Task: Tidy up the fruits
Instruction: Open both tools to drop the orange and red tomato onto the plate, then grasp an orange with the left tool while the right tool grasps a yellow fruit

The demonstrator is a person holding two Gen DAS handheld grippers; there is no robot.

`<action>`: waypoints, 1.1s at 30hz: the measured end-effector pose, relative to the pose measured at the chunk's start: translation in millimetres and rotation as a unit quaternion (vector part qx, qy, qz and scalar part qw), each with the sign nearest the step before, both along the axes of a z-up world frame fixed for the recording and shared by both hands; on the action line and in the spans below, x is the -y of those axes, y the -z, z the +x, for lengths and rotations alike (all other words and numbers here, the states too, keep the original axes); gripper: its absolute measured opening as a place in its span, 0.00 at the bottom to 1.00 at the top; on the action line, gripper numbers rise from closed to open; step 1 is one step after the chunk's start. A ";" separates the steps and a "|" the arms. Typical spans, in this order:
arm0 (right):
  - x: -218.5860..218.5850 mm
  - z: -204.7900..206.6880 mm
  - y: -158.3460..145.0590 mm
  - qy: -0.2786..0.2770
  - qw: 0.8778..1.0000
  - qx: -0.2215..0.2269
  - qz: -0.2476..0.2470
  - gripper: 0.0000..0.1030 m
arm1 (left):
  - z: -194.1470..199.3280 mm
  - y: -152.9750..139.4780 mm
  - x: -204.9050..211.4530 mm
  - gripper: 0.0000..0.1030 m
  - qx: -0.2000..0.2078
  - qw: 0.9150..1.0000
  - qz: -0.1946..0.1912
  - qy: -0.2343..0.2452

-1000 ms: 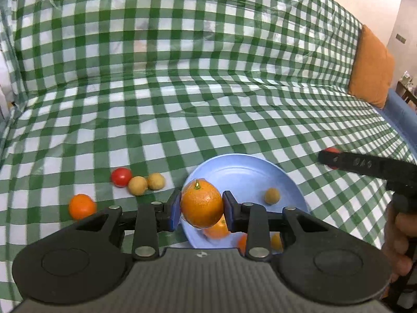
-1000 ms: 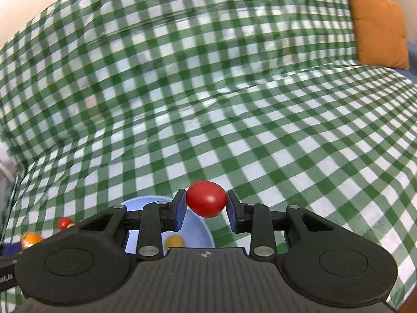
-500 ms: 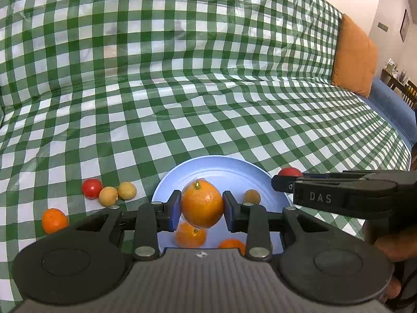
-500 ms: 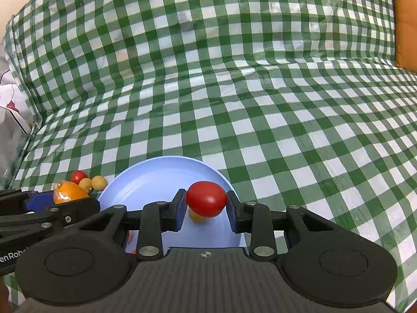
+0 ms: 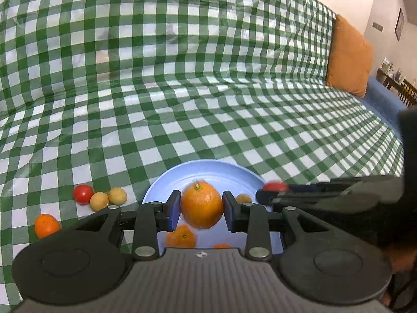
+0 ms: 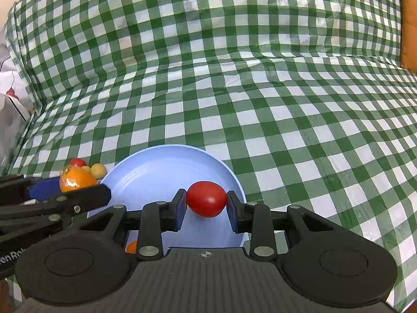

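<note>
- Orange (image 5: 202, 206) was held clamped between the blue pads of the left tongs (image 5: 201, 210), above the blue plate (image 5: 208, 168).
- Red tomato (image 6: 206, 202) was gripped in the right tongs (image 6: 206, 207), also over the plate, near its right rim.
- Another orange (image 5: 181, 236), a small yellow fruit (image 5: 243, 198) and a sliver of a further orange piece (image 5: 221, 246) were seen on the plate below the left tongs.
- Left of the plate, a second red tomato (image 5: 83, 194) and two yellow fruits (image 5: 99, 201) (image 5: 117, 196) were clustered touching; a lone orange (image 5: 47, 225) lay nearer the camera.
- Everything was set on a green-and-white checked cloth (image 5: 182, 91) that was draped over a sofa.
- An orange cushion (image 5: 348, 57) was propped at the far right.
</note>
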State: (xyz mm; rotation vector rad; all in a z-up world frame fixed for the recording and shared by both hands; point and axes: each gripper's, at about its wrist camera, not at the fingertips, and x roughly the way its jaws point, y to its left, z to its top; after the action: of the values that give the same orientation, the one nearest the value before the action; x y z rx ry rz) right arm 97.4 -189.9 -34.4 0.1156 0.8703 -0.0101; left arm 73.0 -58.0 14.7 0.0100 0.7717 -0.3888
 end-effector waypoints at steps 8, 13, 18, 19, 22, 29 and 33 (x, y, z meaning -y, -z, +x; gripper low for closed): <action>3.2 0.4 -2.0 0.019 1.000 0.011 -0.020 0.59 | -1.2 -8.4 -1.8 0.55 0.014 1.000 -0.012 -0.012; -0.3 0.5 -3.0 0.019 0.999 0.021 -0.034 0.59 | -6.0 -12.1 0.1 0.54 0.039 0.999 -0.010 -0.011; -5.2 0.3 -5.5 0.014 0.998 0.034 -0.050 0.58 | -12.5 -17.8 2.2 0.53 0.072 0.997 -0.007 -0.007; -5.9 0.3 -6.1 0.013 0.998 0.037 -0.054 0.58 | -13.0 -18.6 1.5 0.53 0.074 0.997 -0.008 -0.007; -6.3 1.7 -7.5 0.010 0.997 0.043 -0.061 0.57 | -13.5 -20.5 -1.9 0.53 0.074 0.997 -0.011 -0.005; -9.7 6.0 -14.5 0.015 0.996 0.065 -0.059 0.46 | -13.4 -26.8 -15.7 0.46 0.074 0.997 -0.016 -0.012; -17.7 8.8 -18.2 0.013 0.996 0.073 -0.051 0.36 | -11.9 -31.1 -29.6 0.36 0.071 0.997 -0.022 -0.024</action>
State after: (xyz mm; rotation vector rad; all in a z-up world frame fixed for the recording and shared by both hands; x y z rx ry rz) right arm 106.2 -172.2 -16.1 0.0320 0.7207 -0.0701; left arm 61.1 -28.4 45.8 -0.0214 0.6213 -0.3542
